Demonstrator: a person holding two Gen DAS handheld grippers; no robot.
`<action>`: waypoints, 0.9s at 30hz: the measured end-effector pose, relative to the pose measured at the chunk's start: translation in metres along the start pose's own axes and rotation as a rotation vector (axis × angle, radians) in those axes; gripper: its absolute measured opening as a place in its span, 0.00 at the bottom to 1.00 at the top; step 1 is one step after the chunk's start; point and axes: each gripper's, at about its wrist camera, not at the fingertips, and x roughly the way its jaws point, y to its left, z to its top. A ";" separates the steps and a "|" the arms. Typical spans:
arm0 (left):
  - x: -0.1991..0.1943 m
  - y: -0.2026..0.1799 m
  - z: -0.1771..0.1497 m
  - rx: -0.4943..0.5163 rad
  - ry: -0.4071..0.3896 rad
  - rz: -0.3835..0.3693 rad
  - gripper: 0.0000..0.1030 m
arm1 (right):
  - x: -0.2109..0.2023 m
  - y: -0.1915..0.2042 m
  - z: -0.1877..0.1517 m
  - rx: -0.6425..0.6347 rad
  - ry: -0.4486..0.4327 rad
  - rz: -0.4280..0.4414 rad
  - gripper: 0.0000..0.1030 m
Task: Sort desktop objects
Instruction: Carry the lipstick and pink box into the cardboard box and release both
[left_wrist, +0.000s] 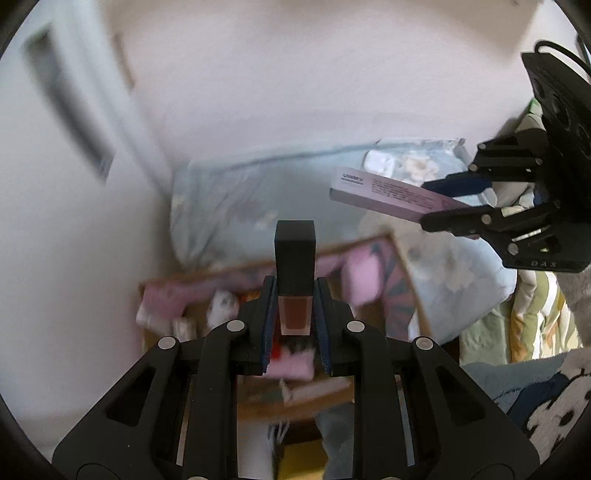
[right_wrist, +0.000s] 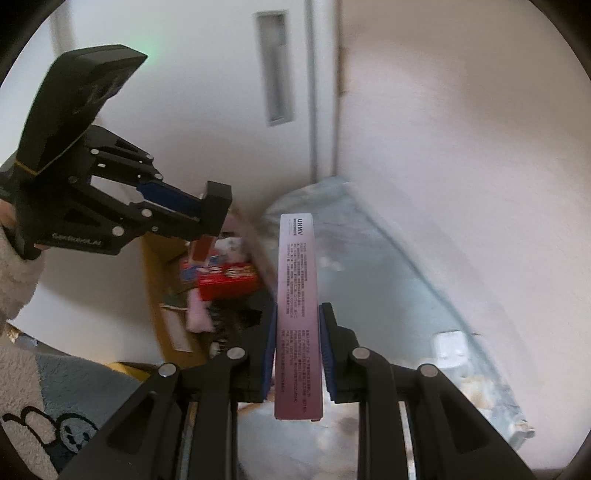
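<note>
left wrist view: the left tongs (left_wrist: 294, 314) clench a lip gloss tube (left_wrist: 294, 277) upright; beyond lies a cluttered cardboard box (left_wrist: 406, 280); at two o'clock the right tongs (left_wrist: 439, 203) grip a pink carton (left_wrist: 384, 194).

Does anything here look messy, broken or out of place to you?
Nothing looks broken or spilled. The left gripper holds a lip gloss bottle upright; the right gripper holds a long pink box straight. Only the cardboard box below looks untidy, its contents jumbled, though blur hides details.
</note>
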 end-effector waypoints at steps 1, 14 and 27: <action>0.000 0.007 -0.009 -0.018 0.007 0.002 0.17 | 0.007 0.008 0.000 -0.003 0.007 0.017 0.20; 0.031 0.042 -0.070 -0.116 0.056 0.040 0.17 | 0.078 0.057 -0.008 -0.027 0.121 0.036 0.20; 0.045 0.054 -0.069 -0.172 0.028 -0.026 0.50 | 0.097 0.060 -0.008 0.009 0.206 0.042 0.48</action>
